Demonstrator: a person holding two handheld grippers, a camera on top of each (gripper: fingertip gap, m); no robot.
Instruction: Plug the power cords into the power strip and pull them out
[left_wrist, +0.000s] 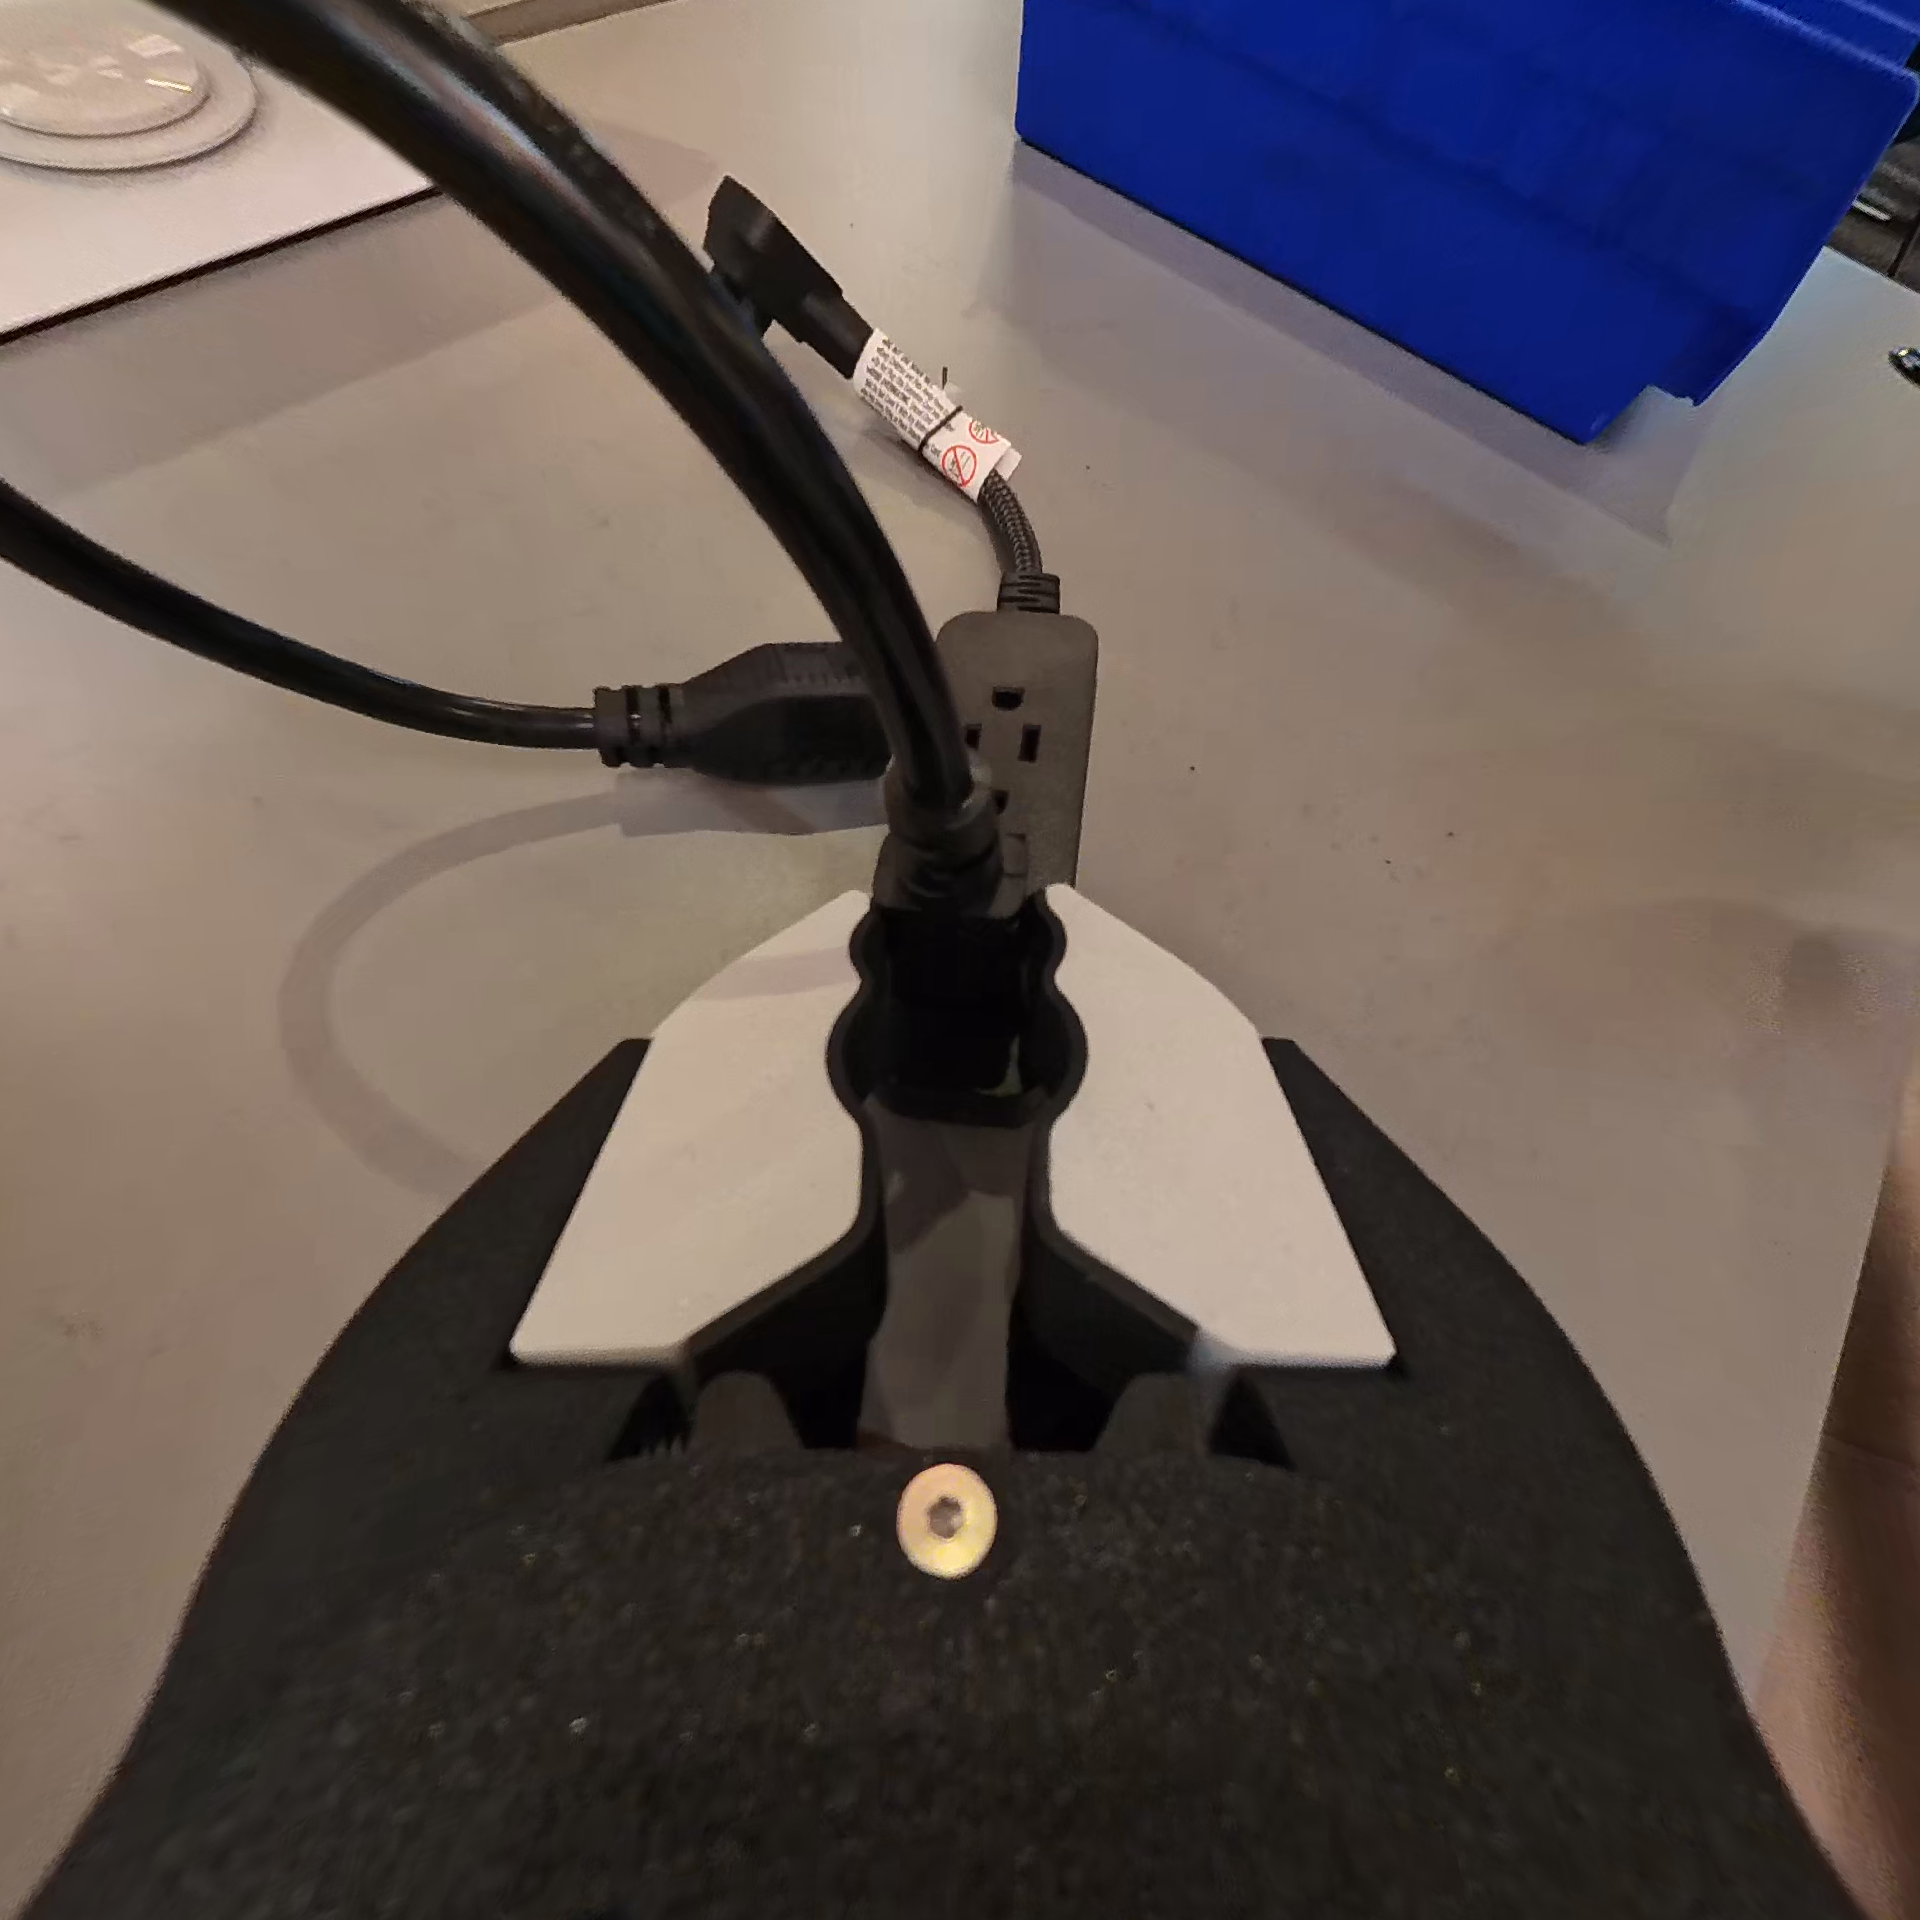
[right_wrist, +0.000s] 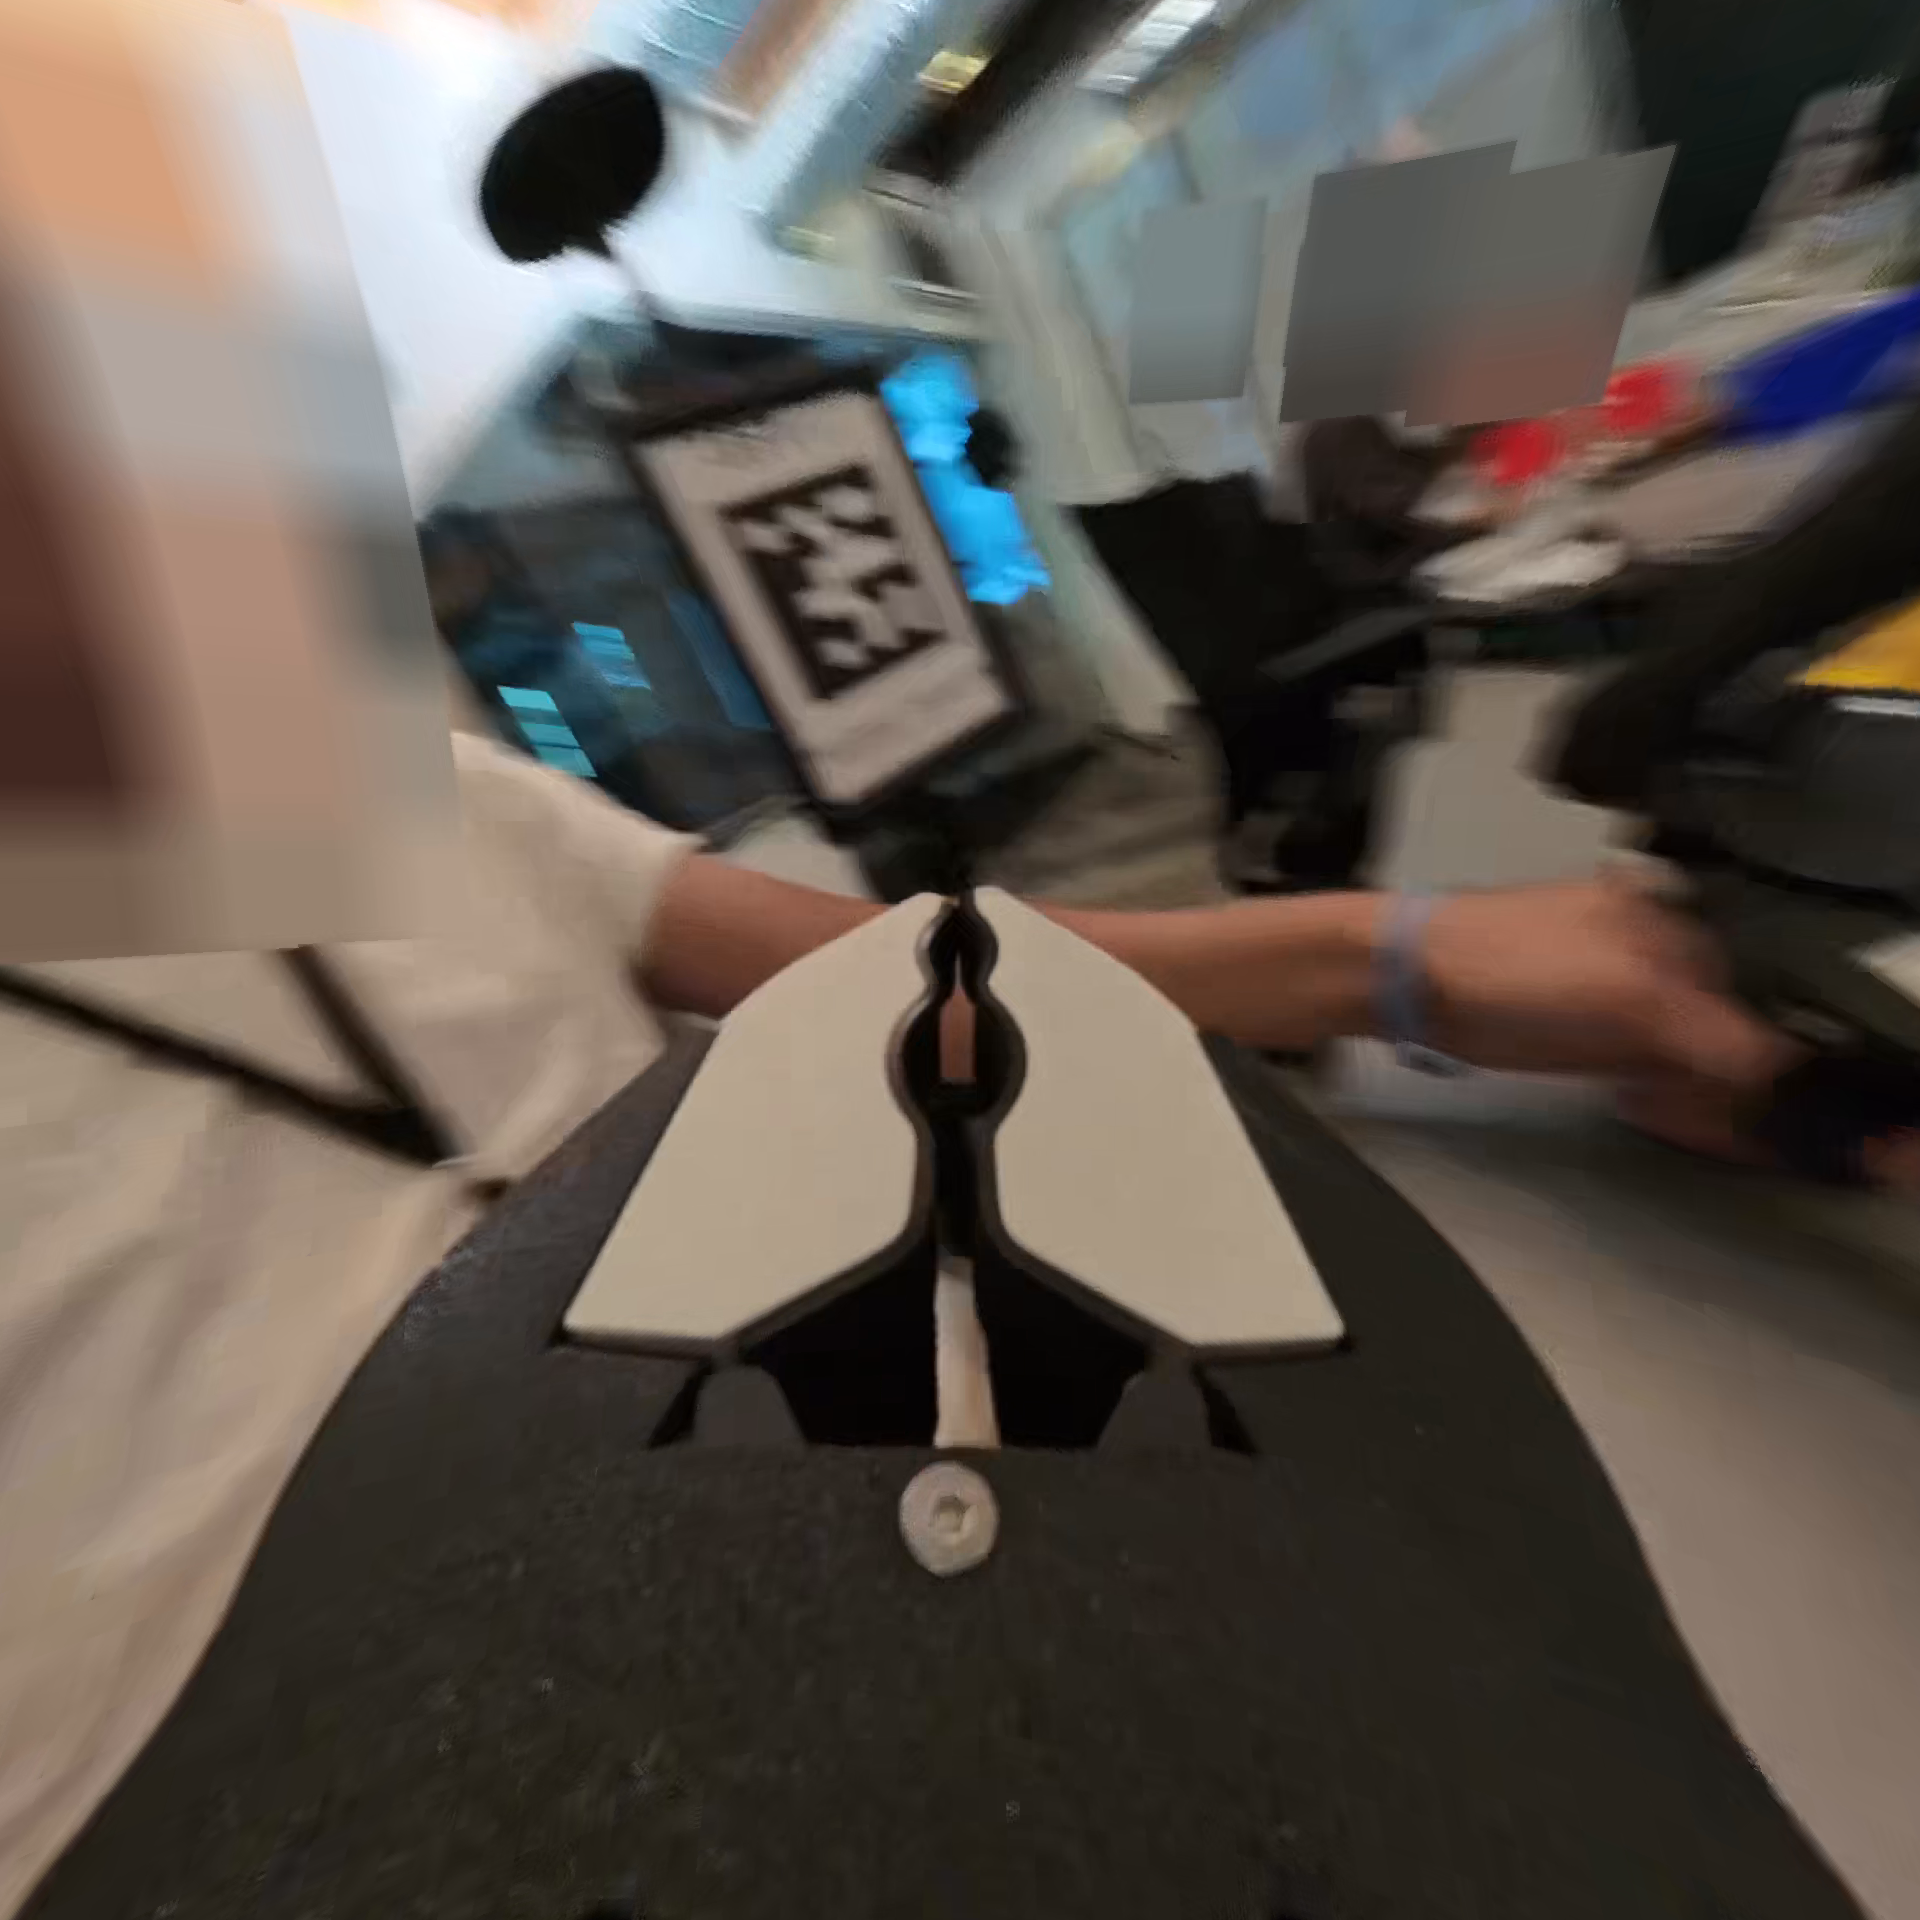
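Here the left tool (left_wrist: 951, 914) grips a plug (left_wrist: 940, 862) beside the upright power strip (left_wrist: 1023, 727); right tool (right_wrist: 958, 914) closed, empty.

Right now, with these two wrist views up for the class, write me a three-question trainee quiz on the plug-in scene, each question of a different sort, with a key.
1. True or false: the left gripper is shut on a black plug at the power strip.
2. Multiple choice: the second black plug meets the power strip from which side in the left wrist view? A) left B) right C) above
3. Fill in: the bin at the far right of the table is coloured ____.

Key: 1 true; 2 A; 3 blue.
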